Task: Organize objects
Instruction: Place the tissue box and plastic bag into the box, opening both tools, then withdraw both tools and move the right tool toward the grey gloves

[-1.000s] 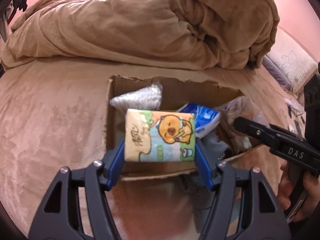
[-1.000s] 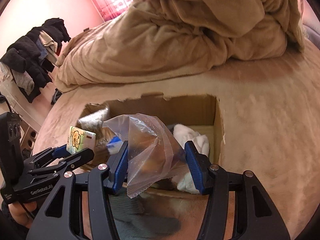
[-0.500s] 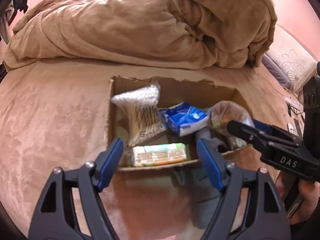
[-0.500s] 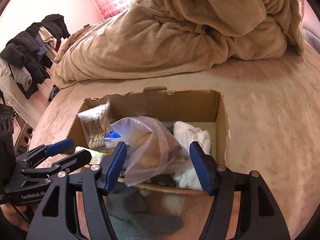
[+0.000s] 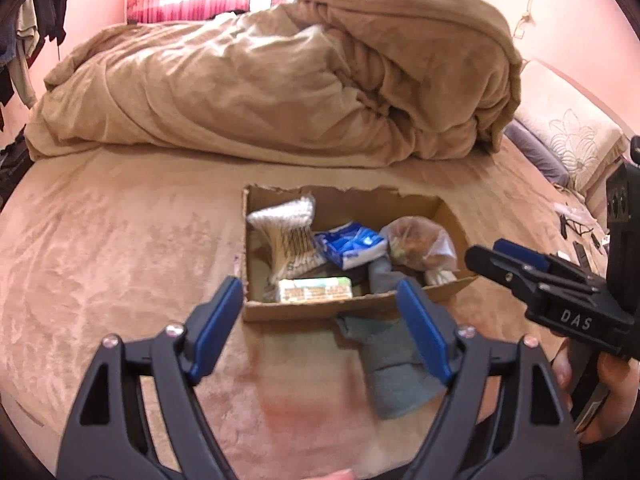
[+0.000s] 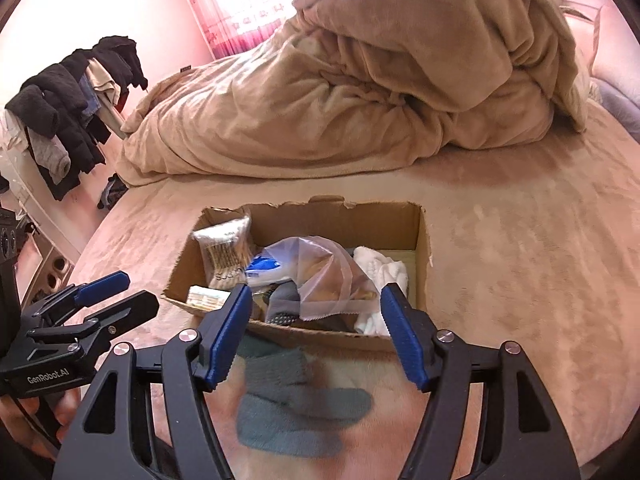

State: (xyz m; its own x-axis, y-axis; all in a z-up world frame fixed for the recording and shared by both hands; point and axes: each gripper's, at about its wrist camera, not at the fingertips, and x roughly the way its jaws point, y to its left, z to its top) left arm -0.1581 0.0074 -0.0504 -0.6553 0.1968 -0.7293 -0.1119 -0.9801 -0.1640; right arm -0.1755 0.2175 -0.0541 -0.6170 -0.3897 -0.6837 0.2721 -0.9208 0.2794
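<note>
While both grippers stand apart from the cardboard box (image 5: pixel 352 306) on the bed (image 5: pixel 120 248), each has just let go of its load: the left gripper (image 5: pixel 320 328), which a second ago clamped a tissue pack (image 5: pixel 316 290), has had its jaws opening and now holds nothing, and the pack lies flat inside the box against the near wall, at about 7 o'clock. The right gripper (image 6: pixel 316 332) has likewise been opening; the clear plastic bag (image 6: pixel 320 276) it carried now rests in the middle of the box, free of the pads. Two more items seem to be stowed, then, and both grippers are free for the next pick. Inside the box, a bag of cotton swabs (image 5: pixel 288 232) leans at 10 o'clock, a blue and white packet (image 5: pixel 352 244) sits near the centre, white cloth (image 6: pixel 380 272) fills the 3 o'clock side, and a grey sock (image 6: pixel 284 304) lies toward 6 o'clock. Outside, just before the box's near wall, lies a teal-grey sock (image 6: pixel 296 408), or possibly a pair, since blur hides its outline; it looks like the remaining thing to put away.
</note>
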